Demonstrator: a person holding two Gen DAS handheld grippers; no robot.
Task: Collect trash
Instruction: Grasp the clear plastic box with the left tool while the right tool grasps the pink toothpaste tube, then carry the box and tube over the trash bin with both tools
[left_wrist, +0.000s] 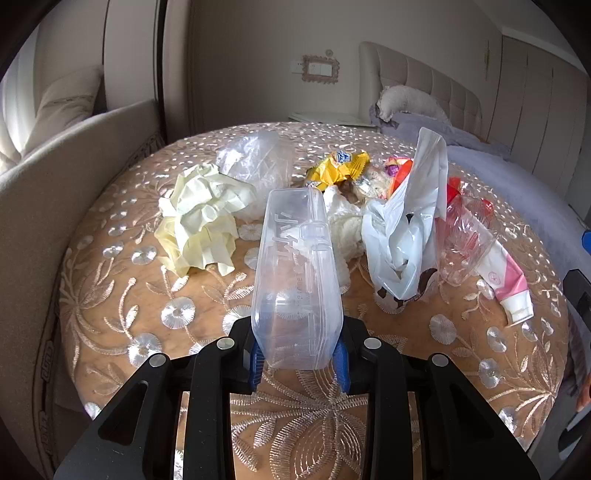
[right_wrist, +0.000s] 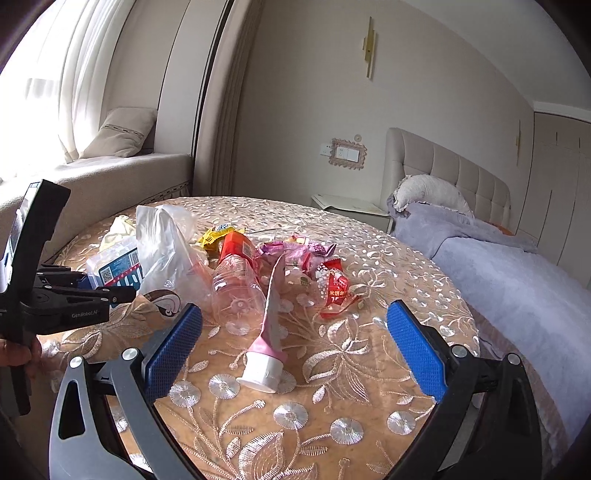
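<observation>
My left gripper (left_wrist: 298, 360) is shut on a clear plastic box (left_wrist: 297, 273) and holds it over the round table; the box also shows in the right wrist view (right_wrist: 118, 267). My right gripper (right_wrist: 293, 350) is open and empty, its blue pads either side of a pink and white tube (right_wrist: 267, 339) that lies on the table, cap toward me. Beyond it lie a clear plastic bottle (right_wrist: 238, 286), a white plastic bag (left_wrist: 404, 236), crumpled yellow paper (left_wrist: 201, 218), a yellow wrapper (left_wrist: 338, 166) and a red wrapper (right_wrist: 336, 290).
The round table (right_wrist: 332, 406) has an embroidered cloth. A bed with a lilac cover (right_wrist: 517, 266) stands right of it, a window seat (right_wrist: 92, 177) at the left, a nightstand (right_wrist: 351, 205) behind. A clear crumpled bag (left_wrist: 258, 158) lies at the back of the heap.
</observation>
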